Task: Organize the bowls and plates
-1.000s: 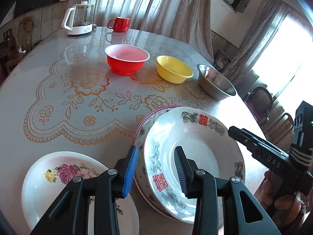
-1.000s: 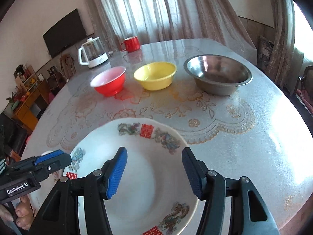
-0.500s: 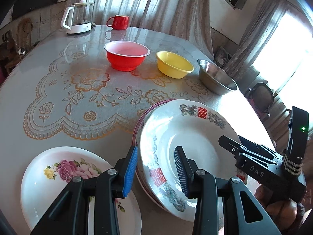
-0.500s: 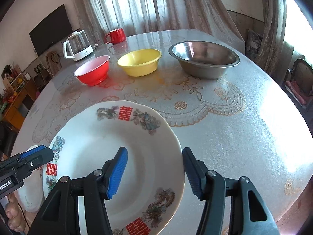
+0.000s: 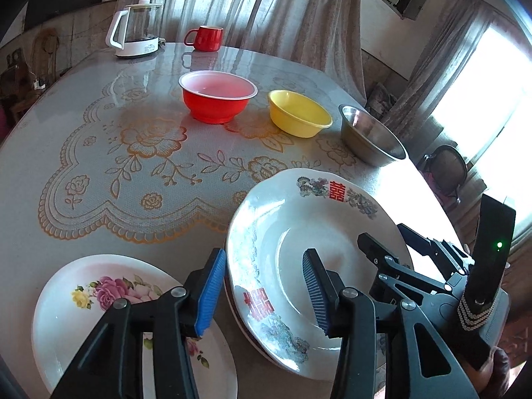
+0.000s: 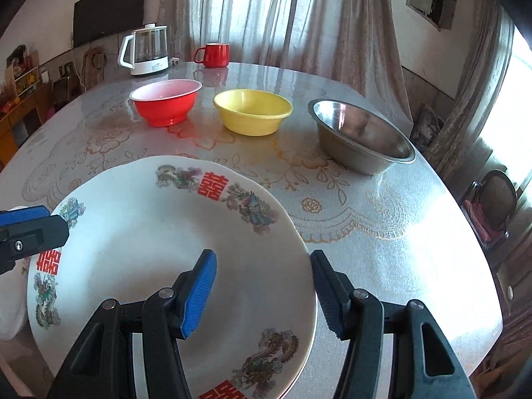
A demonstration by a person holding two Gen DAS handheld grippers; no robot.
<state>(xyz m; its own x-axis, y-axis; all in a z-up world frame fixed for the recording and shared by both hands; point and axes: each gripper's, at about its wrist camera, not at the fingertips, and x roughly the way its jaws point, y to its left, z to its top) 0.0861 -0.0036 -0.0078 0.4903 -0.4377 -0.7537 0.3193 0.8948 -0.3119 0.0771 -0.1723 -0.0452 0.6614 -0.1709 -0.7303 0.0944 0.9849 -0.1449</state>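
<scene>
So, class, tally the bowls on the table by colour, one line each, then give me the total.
red bowl: 1
yellow bowl: 1
silver metal bowl: 1
Total: 3 bowls

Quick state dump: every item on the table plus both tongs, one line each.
Left tongs: open, straddling the dragon plate's left rim.
Right tongs: open, straddling its right rim.
Dragon plate: upright, on top of another plate.
Flower plate: flat, alone.
Red bowl: upright, empty.
Yellow bowl: upright, empty.
Steel bowl: upright, empty.
Red mug: upright.
Kettle: upright, lid on.
</scene>
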